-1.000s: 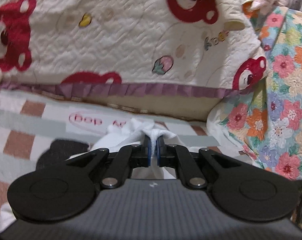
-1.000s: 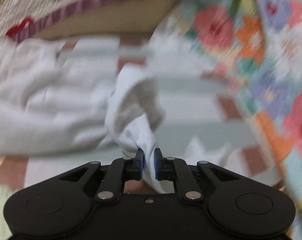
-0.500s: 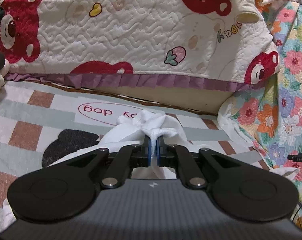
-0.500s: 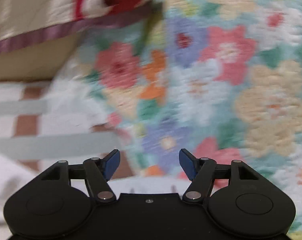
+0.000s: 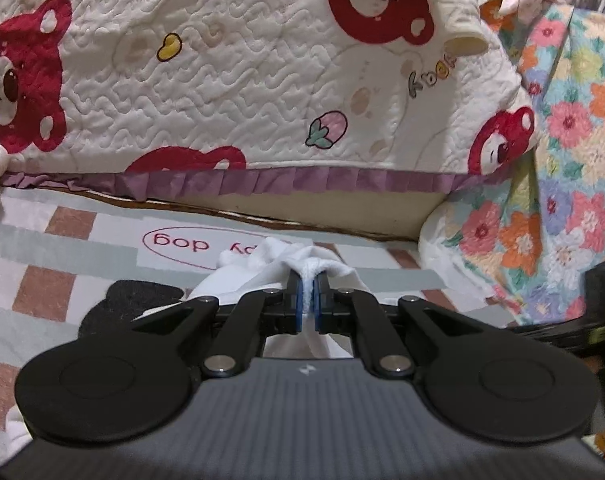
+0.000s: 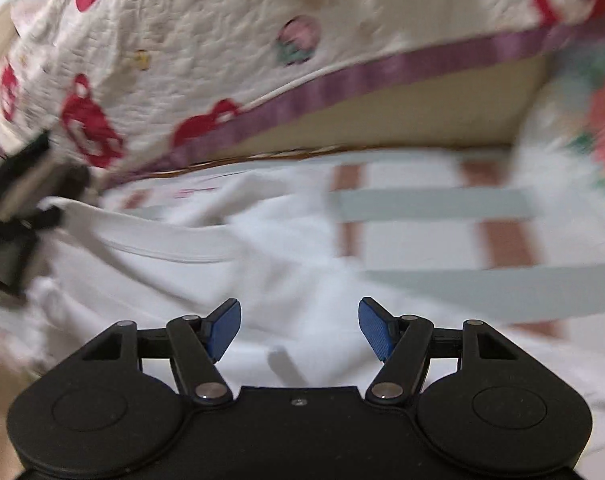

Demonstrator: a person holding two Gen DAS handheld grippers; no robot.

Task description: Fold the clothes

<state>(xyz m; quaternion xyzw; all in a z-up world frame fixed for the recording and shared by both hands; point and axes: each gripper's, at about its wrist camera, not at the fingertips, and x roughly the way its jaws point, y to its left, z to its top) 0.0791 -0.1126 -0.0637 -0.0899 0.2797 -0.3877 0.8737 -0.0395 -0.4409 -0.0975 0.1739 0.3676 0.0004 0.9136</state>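
A white garment (image 5: 262, 268) lies bunched on the striped blanket (image 5: 54, 256). My left gripper (image 5: 308, 300) is shut on a fold of it, and cloth sticks out past the blue pads. In the right wrist view the same white garment (image 6: 230, 264) spreads over the blanket below my right gripper (image 6: 299, 328). The right jaws stand wide open with nothing between them, above the cloth. At that view's left edge the left gripper's black body (image 6: 14, 208) holds a taut edge of the garment. The right view is blurred by motion.
A quilted cream cover with red bears and a purple frill (image 5: 242, 92) rises behind the blanket. A floral quilt (image 5: 562, 200) stands at the right. A dark patch (image 5: 130, 304) is printed on the blanket near the left gripper.
My right gripper let go of the white cloth and opened wide. It swung out over the floral quilt, then back over the garment. The left gripper kept its hold and barely moved.
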